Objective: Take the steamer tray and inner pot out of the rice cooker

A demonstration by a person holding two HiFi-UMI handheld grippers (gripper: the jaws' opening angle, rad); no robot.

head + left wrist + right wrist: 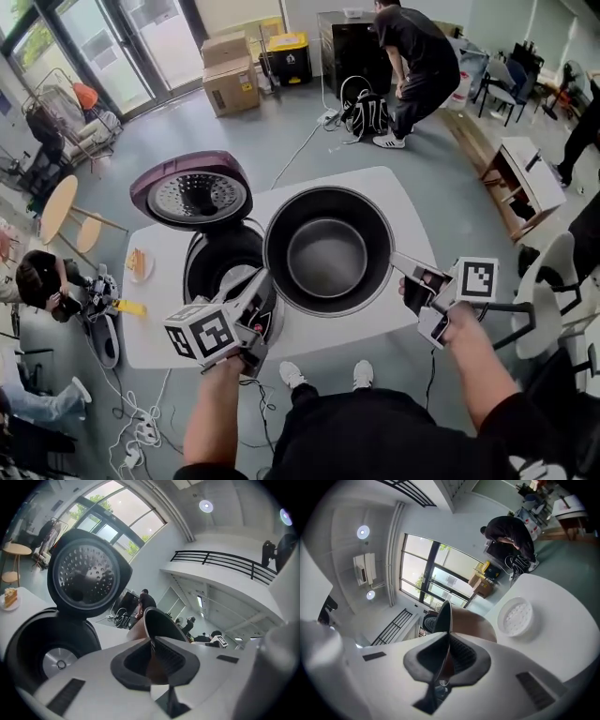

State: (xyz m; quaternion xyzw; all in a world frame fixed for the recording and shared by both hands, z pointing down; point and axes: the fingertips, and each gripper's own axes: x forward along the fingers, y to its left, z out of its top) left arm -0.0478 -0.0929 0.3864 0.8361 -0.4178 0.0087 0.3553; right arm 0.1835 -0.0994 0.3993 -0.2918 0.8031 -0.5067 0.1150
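Note:
The dark inner pot (328, 253) hangs in the air over the white table (398, 202), to the right of the cooker and clear of it. My left gripper (267, 277) is shut on its left rim and my right gripper (396, 260) is shut on its right rim. In the left gripper view the pot's rim (159, 623) runs edge-on between the pads of my left gripper (151, 656). The right gripper (443, 653) pinches the rim (443, 616) the same way. The rice cooker (217, 267) stands empty with its lid (192, 192) up. The white steamer tray (515, 616) lies on the table.
A plate with a cake slice (138, 263) sits at the table's left edge. One person (417, 61) bends over near bags at the back, and another (39, 279) crouches at the left. Chairs and a low table (525, 178) stand to the right. Cables trail on the floor (141, 427).

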